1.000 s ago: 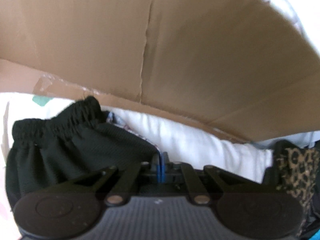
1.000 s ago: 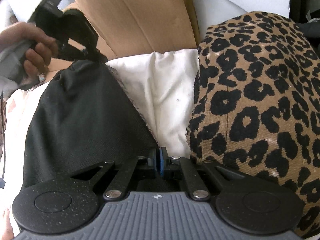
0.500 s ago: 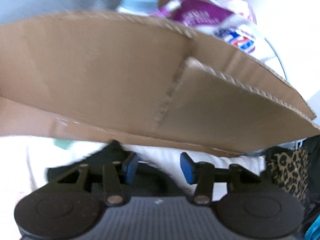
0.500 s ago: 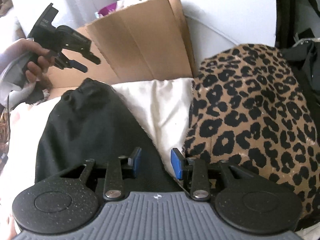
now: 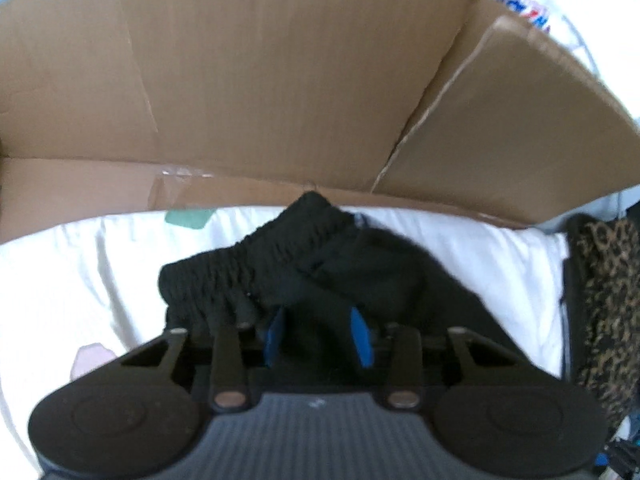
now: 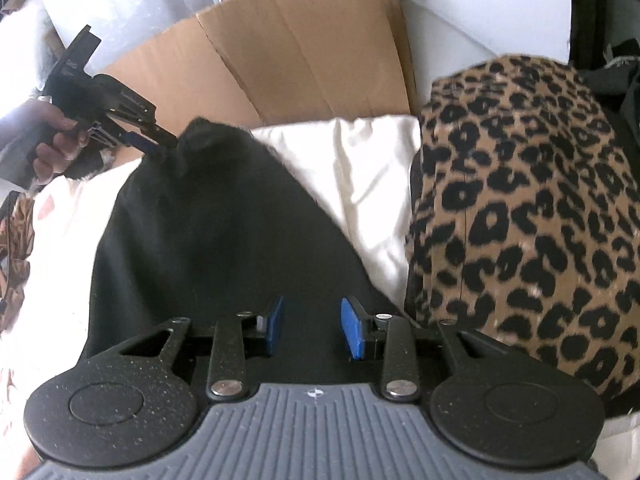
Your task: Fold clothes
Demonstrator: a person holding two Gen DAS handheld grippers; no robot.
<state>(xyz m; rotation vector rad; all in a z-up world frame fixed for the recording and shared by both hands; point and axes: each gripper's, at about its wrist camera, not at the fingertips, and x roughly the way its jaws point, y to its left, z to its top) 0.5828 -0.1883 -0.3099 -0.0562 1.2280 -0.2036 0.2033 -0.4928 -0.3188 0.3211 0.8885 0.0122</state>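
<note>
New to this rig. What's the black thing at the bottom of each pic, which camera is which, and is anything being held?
No robot: a person's hand holds a two-finger gripper, one per hand. Each picture comes from a fisheye camera on a gripper, looking along its blue-padded fingers. The first shows the left gripper, the second the right gripper. A black garment with an elastic waistband lies on white bedding, beside leopard-print fabric, with brown cardboard behind. Both jaws have just opened, the left then narrowing slightly. They stand apart and grip nothing.
</note>
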